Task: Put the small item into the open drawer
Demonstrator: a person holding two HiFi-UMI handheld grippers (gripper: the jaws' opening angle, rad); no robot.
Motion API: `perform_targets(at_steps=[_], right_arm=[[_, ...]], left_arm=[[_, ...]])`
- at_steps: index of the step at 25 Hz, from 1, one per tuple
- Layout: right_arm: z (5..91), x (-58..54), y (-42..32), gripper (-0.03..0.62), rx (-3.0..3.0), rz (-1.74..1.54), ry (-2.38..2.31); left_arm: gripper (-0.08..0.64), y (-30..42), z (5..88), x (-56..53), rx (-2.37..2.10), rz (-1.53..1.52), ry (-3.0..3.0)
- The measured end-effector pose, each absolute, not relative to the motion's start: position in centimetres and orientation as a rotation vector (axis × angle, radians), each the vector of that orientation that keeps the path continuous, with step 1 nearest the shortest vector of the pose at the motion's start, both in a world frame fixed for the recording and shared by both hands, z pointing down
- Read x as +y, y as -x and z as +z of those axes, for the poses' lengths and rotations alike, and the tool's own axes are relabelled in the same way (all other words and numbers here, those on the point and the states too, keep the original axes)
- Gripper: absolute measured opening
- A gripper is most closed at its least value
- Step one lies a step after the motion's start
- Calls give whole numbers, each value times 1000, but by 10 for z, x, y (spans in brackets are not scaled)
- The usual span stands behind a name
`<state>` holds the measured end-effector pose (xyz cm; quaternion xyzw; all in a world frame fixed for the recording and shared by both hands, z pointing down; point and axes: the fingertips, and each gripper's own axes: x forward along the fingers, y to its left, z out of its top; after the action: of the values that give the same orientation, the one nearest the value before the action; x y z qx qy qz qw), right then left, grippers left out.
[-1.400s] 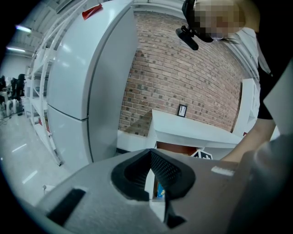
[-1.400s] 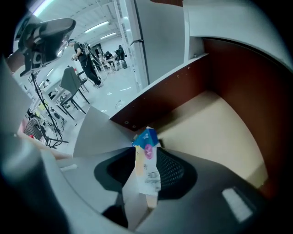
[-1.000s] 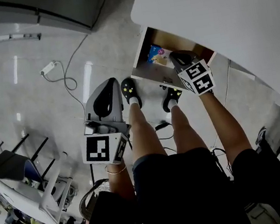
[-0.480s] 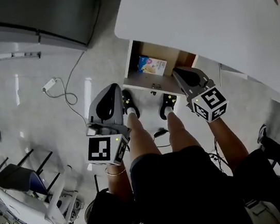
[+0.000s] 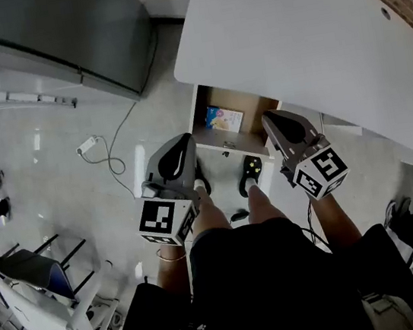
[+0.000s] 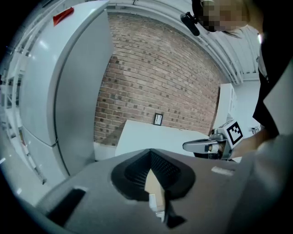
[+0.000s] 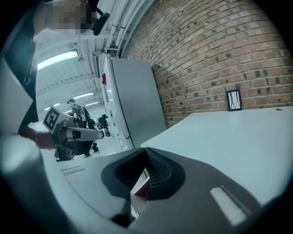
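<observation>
The left gripper [image 5: 184, 140] and right gripper [image 5: 271, 120] are kept closed, empty; the packet [image 5: 224, 118] is seen inside the drawer [image 5: 219, 144]. The open drawer could be knocked by the shoes [image 5: 251, 167] beside it.

No legible txt: print on small item [image 5: 224, 118] in drawer [image 5: 222, 143], frame centre, too small.

The open wooden drawer [image 5: 259, 114] could be entered only from above its front part, since the broad white tabletop [image 5: 288, 40] overhung its rear, a colourful flat packet [image 5: 224, 118] took its left side, and the person's black shoes [image 5: 251, 169] stood just before it.
</observation>
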<state>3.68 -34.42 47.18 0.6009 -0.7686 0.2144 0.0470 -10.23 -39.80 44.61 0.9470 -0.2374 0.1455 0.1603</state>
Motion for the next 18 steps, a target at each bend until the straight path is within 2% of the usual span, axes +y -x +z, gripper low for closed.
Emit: perform_targets(at_steps=[18], right_arm=[[360, -327, -38, 11, -2483, 542, -1951]], left_arm=[[-2, 96, 365, -377, -701, 328, -2771]])
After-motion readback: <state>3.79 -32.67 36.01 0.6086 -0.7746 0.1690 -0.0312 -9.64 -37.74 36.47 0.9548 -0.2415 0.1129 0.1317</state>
